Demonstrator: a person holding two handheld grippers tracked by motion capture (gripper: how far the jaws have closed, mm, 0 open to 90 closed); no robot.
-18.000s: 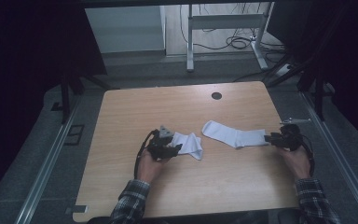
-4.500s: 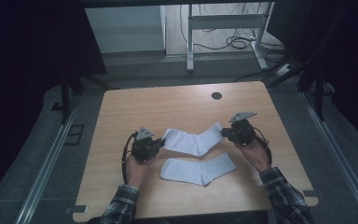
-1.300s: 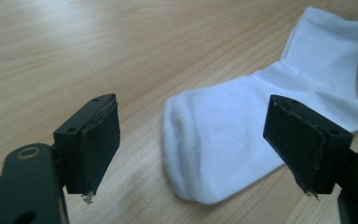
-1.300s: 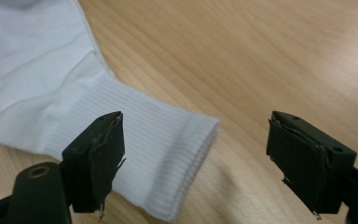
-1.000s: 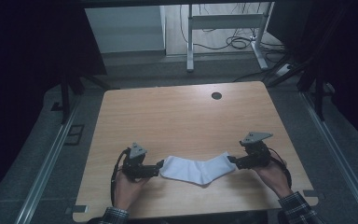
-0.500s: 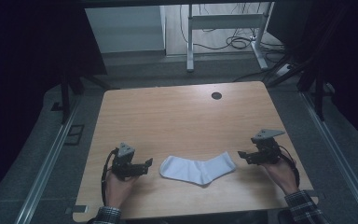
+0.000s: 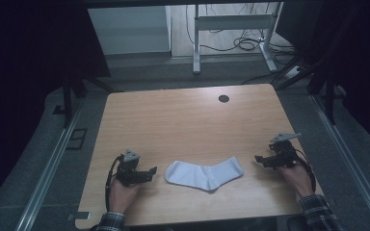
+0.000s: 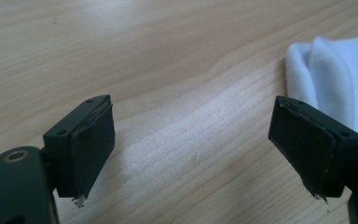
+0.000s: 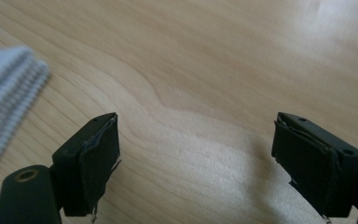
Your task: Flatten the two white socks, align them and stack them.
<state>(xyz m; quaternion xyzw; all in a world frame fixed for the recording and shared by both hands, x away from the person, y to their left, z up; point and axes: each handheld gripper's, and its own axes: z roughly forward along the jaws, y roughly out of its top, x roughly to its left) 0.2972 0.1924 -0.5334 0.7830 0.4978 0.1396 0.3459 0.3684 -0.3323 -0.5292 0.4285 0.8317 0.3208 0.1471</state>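
Both hand-held grippers have been drawn back from the stacked socks [image 7: 204, 173], which lie flat near the front edge of the surface [image 7: 188, 115]. The left hand-held gripper [image 7: 148, 172] and the right hand-held gripper [image 7: 260, 159] stand wide with nothing between the jaws. The pairing is judged complete. Earlier, two socks lay apart mid-surface, each end gripped; a second ago the stack's ends were being released.

Table: your wooden table [image 7: 183, 120], light grain, with a round dark hole [image 7: 223, 98] near its far edge.
On it: white socks [image 7: 204, 173], stacked flat near your edge, between your hands.
Socks' ends: ribbed cuffs [image 9: 7, 93] on your right, toes on your left.
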